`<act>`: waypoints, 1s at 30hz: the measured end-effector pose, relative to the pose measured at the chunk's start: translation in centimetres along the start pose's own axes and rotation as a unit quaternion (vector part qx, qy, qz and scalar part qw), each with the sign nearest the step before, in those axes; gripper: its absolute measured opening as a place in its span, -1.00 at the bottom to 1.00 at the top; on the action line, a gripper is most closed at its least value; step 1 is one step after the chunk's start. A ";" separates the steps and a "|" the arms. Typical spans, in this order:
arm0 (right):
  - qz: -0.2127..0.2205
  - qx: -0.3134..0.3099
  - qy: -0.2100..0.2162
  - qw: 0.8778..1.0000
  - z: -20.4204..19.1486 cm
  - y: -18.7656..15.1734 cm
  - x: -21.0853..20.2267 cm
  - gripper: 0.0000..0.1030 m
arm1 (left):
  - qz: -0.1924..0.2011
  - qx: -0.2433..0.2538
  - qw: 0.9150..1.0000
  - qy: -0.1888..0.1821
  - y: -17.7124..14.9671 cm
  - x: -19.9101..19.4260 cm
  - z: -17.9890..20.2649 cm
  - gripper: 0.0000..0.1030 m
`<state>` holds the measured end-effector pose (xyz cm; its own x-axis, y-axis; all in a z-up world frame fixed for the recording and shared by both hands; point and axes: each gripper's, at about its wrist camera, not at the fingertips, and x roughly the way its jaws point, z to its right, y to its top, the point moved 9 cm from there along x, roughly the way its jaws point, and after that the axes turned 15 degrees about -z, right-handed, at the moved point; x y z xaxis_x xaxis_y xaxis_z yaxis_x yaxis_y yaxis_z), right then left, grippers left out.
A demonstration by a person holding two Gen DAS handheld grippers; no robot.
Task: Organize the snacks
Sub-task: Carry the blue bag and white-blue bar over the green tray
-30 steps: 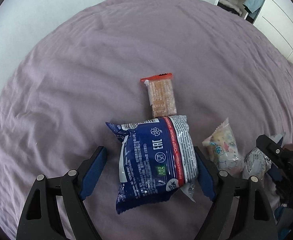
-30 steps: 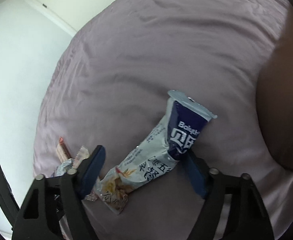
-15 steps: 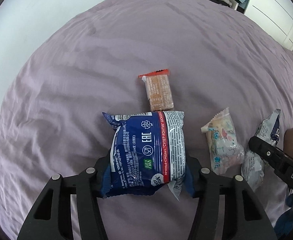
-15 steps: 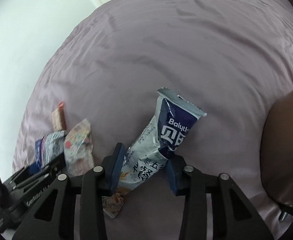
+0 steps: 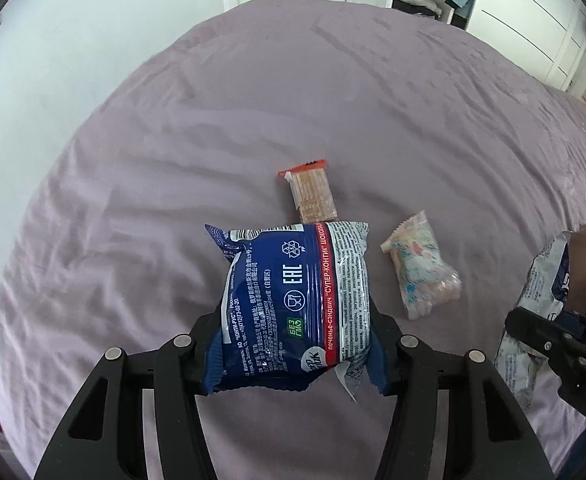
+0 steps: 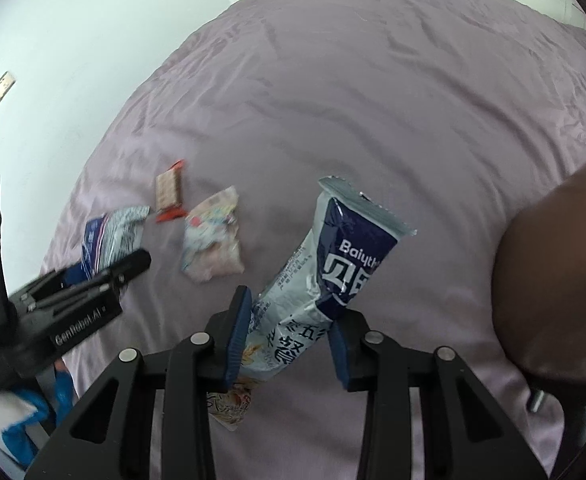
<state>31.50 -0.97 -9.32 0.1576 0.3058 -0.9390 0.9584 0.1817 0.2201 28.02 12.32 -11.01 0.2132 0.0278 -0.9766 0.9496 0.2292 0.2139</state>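
Two tools (left [image 5: 293, 354], right [image 6: 289, 340]) grip snack packets.

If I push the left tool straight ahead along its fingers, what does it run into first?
The left tool is shut on the blue cookie pack. Just beyond the pack's far edge lies the orange wafer bar on the purple bedspread; it probably comes first, though height is unclear.

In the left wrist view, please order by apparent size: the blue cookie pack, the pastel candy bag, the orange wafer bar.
1. blue cookie pack, though nearest the camera, so enlarged
2. pastel candy bag
3. orange wafer bar, partly hidden
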 end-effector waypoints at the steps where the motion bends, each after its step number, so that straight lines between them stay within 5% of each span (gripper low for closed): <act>1: -0.001 -0.003 0.001 1.000 -0.3 -0.4 -0.4 -1.00 | 0.001 0.005 1.000 0.003 -0.2 -0.6 0.0 -0.02; 12: -0.021 -0.061 0.025 0.998 -3.8 -7.2 -7.2 -1.00 | -0.006 0.080 0.997 0.011 -4.8 -7.3 1.6 -0.02; 19: -0.040 -0.060 0.024 0.997 -3.0 -11.8 -9.7 -1.00 | -0.016 0.145 0.989 0.000 -8.1 -10.1 5.9 -0.02; 30: -0.032 0.040 0.020 0.998 5.0 -16.9 -13.0 -1.00 | -0.037 0.285 0.958 -0.022 -13.4 -12.6 16.3 -0.02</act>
<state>14.41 -12.70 -2.13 0.0869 0.3332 -0.9389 0.9826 0.1267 0.1359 16.31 -6.95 -1.22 0.1381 -0.0115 -0.9903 0.9308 -0.3401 0.1338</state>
